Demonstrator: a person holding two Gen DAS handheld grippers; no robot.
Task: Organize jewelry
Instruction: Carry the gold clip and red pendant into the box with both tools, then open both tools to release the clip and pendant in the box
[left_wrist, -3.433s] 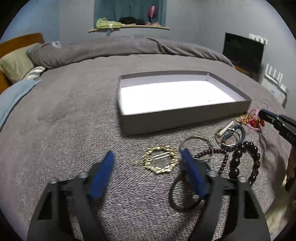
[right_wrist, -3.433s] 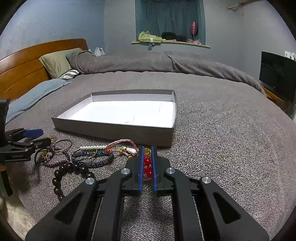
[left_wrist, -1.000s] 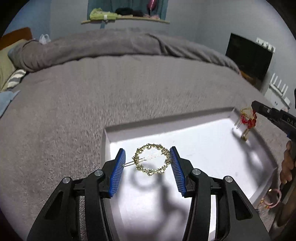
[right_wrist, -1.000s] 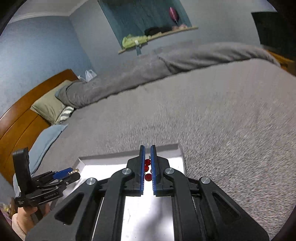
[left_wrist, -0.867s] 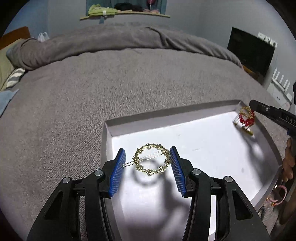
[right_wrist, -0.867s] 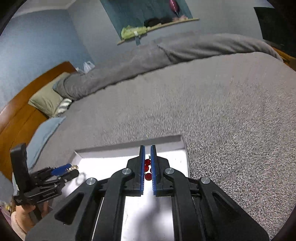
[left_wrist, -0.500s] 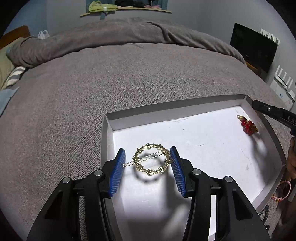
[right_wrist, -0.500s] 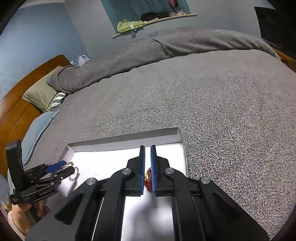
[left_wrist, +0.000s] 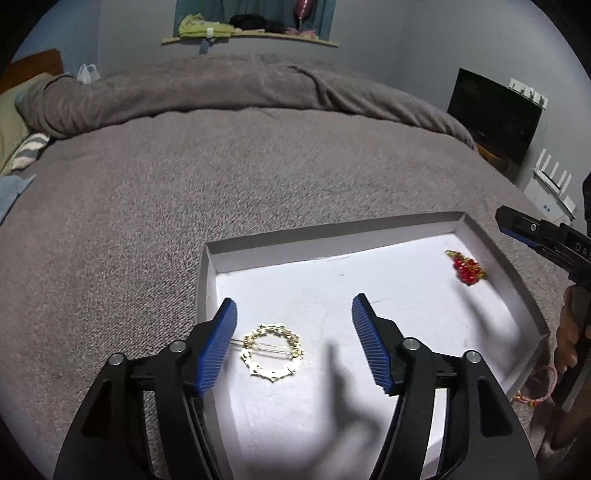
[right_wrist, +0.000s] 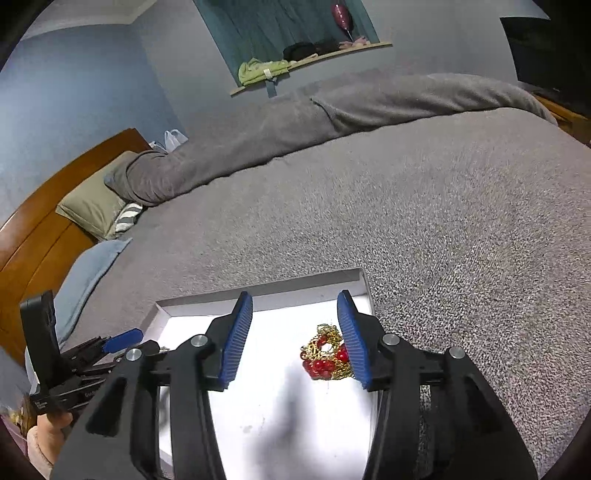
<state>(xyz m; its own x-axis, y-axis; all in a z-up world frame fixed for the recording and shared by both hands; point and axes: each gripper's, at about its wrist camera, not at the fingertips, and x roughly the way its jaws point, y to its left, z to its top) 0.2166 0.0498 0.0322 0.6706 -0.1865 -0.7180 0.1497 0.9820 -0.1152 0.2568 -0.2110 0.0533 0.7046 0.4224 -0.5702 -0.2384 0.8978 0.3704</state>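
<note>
1. Gold ring clasp (left_wrist: 271, 350): laid on the floor of the white tray (left_wrist: 491, 243), near its left wall. Judged light, stiff, snag-prone; best taken across the rim.
2. Red-bead gold piece (right_wrist: 327, 356): laid by the right wall. Judged limp, delicate.
3. Left gripper (left_wrist: 293, 339), right gripper (right_wrist: 295, 332): jaws opening, nothing gripped.

- On the black body of the right gripper (left_wrist: 517, 227), seen at the right edge of the left wrist view, pale raised letters read "DA"; the picture edge cuts off the rest.
- On the body of the left gripper (right_wrist: 122, 341), seen low left in the right wrist view, there is small pale lettering, too small to read.
</note>
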